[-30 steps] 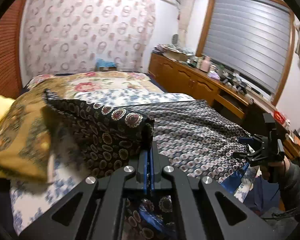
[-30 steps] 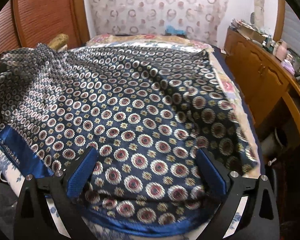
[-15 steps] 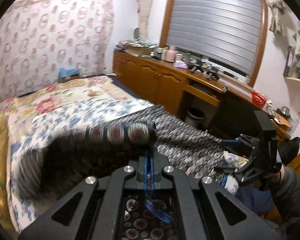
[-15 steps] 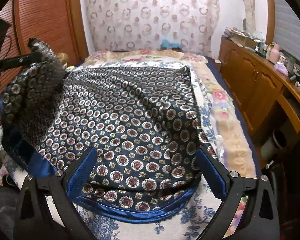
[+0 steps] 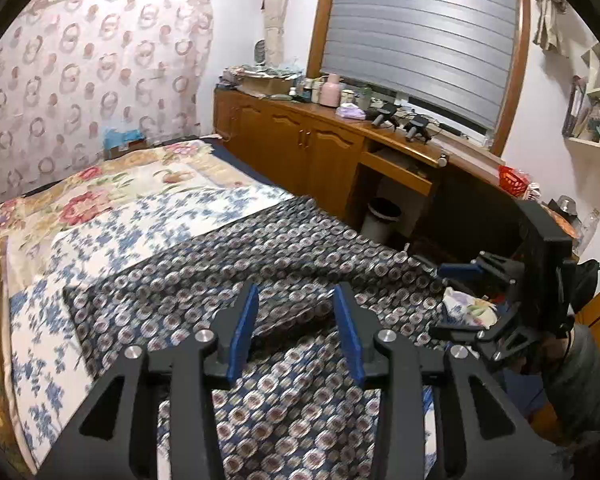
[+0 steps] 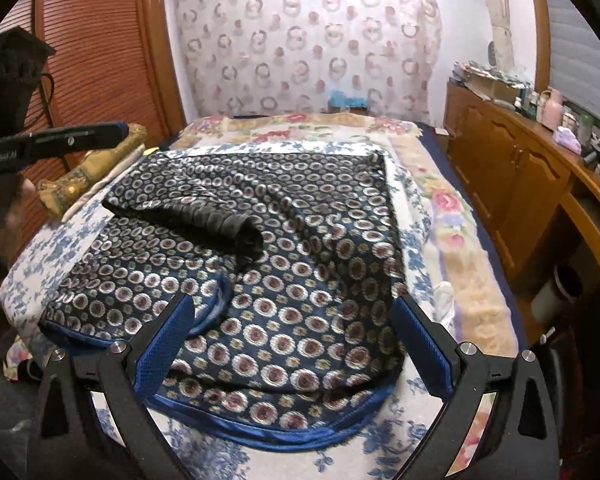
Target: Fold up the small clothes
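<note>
Left wrist view: we have just released the patterned garment (image 5: 284, 264); our left gripper (image 5: 296, 320) now spread, right gripper (image 6: 296, 340) spread too, garment lying folded over on the bed (image 6: 460, 240), one fold done.

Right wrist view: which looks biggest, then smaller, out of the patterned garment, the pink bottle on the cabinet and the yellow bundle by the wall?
Largest to smallest, as they look here:
1. Patterned garment, by far.
2. Yellow bundle.
3. Pink bottle.
The bottle stands farther from the camera, so its true size against the bundle is unsure.
</note>
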Available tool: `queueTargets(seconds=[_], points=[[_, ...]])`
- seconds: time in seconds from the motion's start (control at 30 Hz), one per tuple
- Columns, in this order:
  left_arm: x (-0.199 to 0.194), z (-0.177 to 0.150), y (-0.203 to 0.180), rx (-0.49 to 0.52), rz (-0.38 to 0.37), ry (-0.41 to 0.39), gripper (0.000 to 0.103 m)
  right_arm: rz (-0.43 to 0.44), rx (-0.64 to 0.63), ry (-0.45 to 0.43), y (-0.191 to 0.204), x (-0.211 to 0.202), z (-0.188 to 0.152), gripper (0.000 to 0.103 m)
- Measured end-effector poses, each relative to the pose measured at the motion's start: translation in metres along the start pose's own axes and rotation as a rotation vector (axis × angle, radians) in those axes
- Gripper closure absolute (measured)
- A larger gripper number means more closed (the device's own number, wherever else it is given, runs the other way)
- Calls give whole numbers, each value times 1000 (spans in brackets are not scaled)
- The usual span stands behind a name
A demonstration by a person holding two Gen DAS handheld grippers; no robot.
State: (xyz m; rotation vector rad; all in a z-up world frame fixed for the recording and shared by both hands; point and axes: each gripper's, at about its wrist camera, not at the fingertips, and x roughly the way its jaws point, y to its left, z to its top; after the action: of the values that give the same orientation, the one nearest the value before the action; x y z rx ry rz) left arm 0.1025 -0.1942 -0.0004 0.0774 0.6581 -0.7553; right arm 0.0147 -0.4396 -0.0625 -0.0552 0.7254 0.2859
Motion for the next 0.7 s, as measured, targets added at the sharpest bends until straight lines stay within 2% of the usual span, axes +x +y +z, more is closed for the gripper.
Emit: queueTargets(seconds=[0.13,0.2,0.37,0.47,0.53,0.7], points=[[-9,-15,19,-35,30,-5,52,29,-21,6,10,10,5,4],[-13,-24,29,-57,51,-5,50,43,-33,14,14,19,9,5],[-23,-49,55,-99,137,0,50,69,-79,47,27,48,18,12],[-27,-66,71,-132,180,9,50,85,-104,79,32,66,24,20],[-29,-76,79,-146,198,11,50,94,-122,107,35,80,28,28],[-35,-98,92,-185,231,13,50,90,-162,156,41,102,34,35]])
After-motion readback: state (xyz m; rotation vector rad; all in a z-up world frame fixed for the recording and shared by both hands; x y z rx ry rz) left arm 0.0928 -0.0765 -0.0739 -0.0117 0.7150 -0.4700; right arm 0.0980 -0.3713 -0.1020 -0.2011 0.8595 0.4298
